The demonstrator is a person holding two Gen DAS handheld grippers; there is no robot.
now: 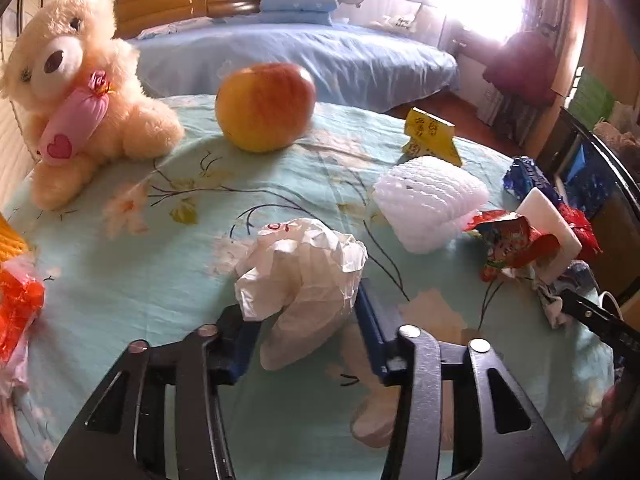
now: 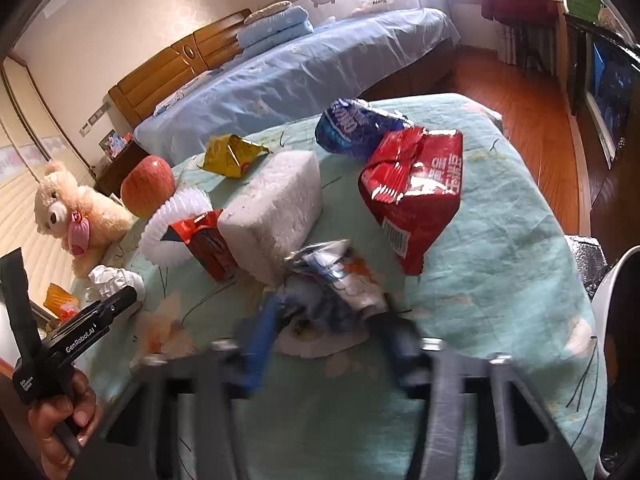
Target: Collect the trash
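The left gripper [image 1: 304, 320], black-framed with blue pads, is clamped on a crumpled white paper ball [image 1: 304, 272]; one pad presses each flank of it, and the paper bulges up and forward out of the jaws, with its lower part against the pale green floral cloth [image 1: 160, 280] covering the table. The right gripper [image 2: 328, 320] is blurred, yet its blue fingers [image 2: 262, 340] sit narrow against a crumpled white, blue and silver wrapper [image 2: 336, 280], pinched between them low over the same cloth.

Just beyond the left gripper lies a white ribbed foam fruit net [image 1: 432, 200], and touching its right side a torn red foil wrapper [image 1: 512, 244] leaning on a white foam block [image 1: 548, 220]. Behind the net stands a folded yellow packet [image 1: 430, 136]. Further back sits a red and yellow apple [image 1: 264, 106], with a cream plush teddy bear [image 1: 80, 92] holding a pink heart cushion to its left. An orange-red crinkled wrapper [image 1: 20, 308] lies at the cloth's left edge.

From the right wrist view, a large red foil snack bag [image 2: 416, 196] lies just past the held wrapper, a blue snack bag [image 2: 356, 128] behind and touching it. A hand [image 2: 68, 420] grips the left gripper's handle at the lower left. A bed with blue sheets [image 2: 304, 68] fills the background
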